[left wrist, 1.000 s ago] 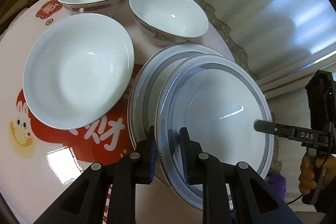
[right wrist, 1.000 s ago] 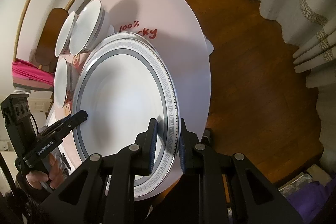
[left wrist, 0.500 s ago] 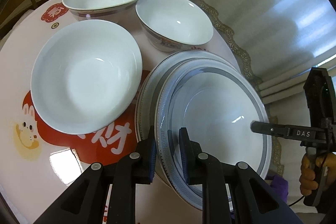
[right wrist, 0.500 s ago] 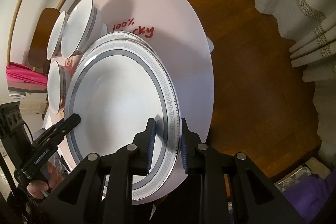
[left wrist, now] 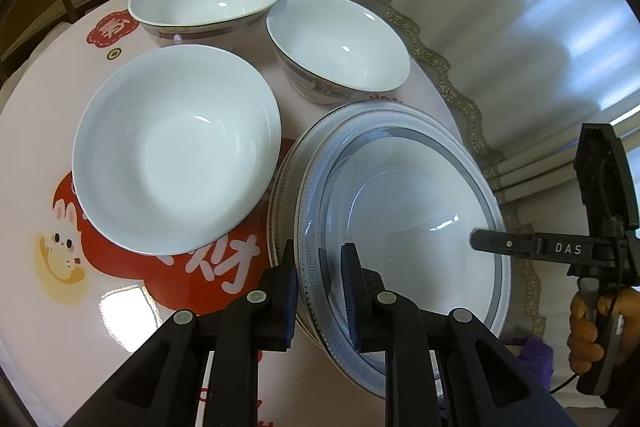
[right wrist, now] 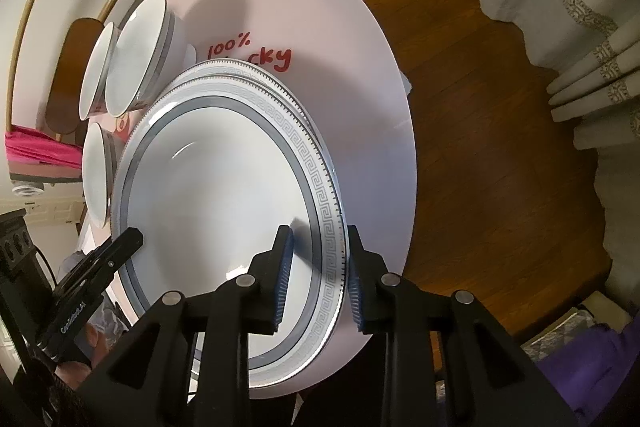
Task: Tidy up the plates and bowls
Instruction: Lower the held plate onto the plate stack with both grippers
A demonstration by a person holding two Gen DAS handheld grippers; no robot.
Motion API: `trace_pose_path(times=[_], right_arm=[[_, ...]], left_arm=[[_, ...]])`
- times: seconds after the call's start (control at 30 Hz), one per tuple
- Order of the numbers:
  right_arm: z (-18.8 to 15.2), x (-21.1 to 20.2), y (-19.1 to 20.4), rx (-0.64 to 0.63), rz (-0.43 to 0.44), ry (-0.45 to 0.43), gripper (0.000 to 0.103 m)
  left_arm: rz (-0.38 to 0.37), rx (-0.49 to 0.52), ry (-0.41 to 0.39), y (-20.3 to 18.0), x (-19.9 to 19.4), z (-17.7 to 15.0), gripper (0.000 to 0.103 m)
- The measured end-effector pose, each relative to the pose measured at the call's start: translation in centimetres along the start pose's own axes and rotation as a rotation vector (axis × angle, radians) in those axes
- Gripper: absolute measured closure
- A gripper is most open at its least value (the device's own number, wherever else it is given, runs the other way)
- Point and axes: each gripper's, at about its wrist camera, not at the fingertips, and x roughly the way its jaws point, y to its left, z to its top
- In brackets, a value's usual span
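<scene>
The left gripper (left wrist: 318,287) fingers pinch the top plate (left wrist: 400,227); the right gripper (right wrist: 318,275) fingers have just been opening, now astride its rim, slack. It rests on a second plate (right wrist: 244,77), so stacking looks done. Beyond, 3 bowls (left wrist: 176,147) sit unstacked on the counter (right wrist: 320,27).

The left gripper (left wrist: 320,283) points steeply down, its blue-padded fingers (left wrist: 289,303) nearly together and pinching the near-left rim of the top plate (left wrist: 404,211). The right gripper (right wrist: 316,279) also tilts steeply down at the plate's opposite edge; its jaws have just been opening, the rim between them, pads standing slightly off. A hand (left wrist: 592,331) grips the right gripper's handle at the far right.
</scene>
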Motion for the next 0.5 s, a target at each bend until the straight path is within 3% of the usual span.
trace_pose_path(times=[0.5], right_arm=[[0.56, 0.63, 0.76, 0.025, -0.02, -0.013, 0.067]], left_arm=[[0.021, 0.004, -0.011, -0.45, -0.58, -0.3, 0.089]])
